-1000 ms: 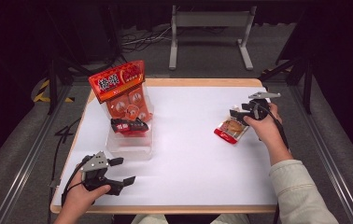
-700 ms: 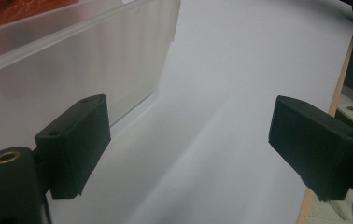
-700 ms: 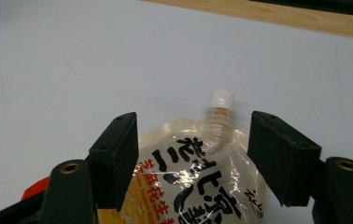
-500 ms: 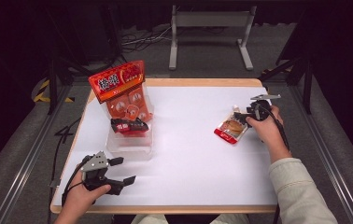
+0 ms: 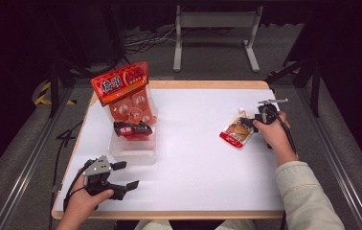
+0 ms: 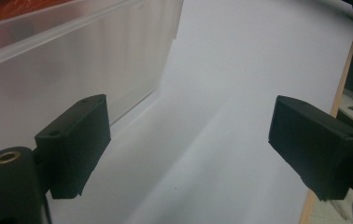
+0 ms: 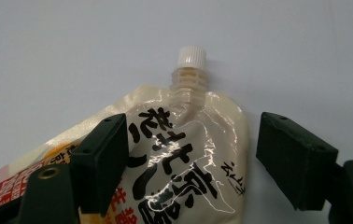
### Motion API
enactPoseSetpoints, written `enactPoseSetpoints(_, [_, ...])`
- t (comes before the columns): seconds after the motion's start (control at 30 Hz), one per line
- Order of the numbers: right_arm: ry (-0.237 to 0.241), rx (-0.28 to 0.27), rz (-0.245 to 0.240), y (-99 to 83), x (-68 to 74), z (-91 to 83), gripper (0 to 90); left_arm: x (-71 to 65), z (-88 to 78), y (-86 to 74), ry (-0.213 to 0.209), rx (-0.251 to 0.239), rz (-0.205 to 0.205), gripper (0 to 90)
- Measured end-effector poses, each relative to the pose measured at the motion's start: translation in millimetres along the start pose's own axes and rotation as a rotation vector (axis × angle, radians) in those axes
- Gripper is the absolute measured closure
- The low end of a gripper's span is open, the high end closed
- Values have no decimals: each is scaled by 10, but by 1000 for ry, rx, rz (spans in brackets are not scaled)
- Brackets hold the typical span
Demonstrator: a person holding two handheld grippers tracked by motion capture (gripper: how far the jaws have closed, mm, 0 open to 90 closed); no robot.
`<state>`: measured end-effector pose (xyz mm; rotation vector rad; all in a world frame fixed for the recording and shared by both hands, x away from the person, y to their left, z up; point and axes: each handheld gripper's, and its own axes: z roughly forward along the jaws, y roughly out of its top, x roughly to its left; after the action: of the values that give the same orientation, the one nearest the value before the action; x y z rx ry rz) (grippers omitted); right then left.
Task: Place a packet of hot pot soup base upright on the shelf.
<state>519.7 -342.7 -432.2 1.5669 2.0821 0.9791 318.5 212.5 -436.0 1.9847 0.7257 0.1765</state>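
Observation:
A cream and red spouted pouch (image 5: 237,132) (image 7: 188,154) with a white cap lies flat on the white table (image 5: 193,182), right of the middle. My right gripper (image 5: 249,122) (image 7: 194,133) straddles the pouch's spout end. Its jaws have just been opening; the left jaw sits at the pouch's edge and the right jaw stands apart from it, so nothing is gripped. My left gripper (image 5: 127,175) (image 6: 188,121) rests open near the front left, with only bare table between its jaws.
A clear plastic bin (image 5: 133,154) (image 6: 72,60) stands just beyond the left gripper. A tall red snack bag (image 5: 121,84) leans up out of it, with a small red and black packet (image 5: 132,129) in front. The table's wooden edge (image 6: 340,93) lies close by.
The right gripper has sunk slightly toward the table and its jaws stand wider around the pouch's top. The left hand has kept still.

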Motion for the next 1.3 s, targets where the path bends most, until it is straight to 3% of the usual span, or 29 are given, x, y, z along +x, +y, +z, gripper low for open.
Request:
enactPoseSetpoints(0.27, [-23,18,-24,-6,69,26,318,0,4,-1,10,13,-6,137])
enactPoseSetpoints(0.43, [-55,4,-6,-27,114,24,418,6,4,-4,14,11,-7,138])
enactPoseSetpoints(0.5, [-83,-4,-14,-36,128,22,515,4,2,1,16,13,-2,138])
enactPoseSetpoints(0.73, [-90,10,-65,-33,121,-5,750,8,12,-4,21,15,-7,145])
enactPoseSetpoints(0.93, [-95,17,-47,-39,111,-19,874,5,13,-5,21,16,-8,147])
enactPoseSetpoints(1.2, [-45,18,34,-51,89,-38,891,5,18,-10,19,20,-15,147])
enactPoseSetpoints(1.3, [-33,20,45,-50,80,-46,894,6,19,-11,19,19,-15,146])
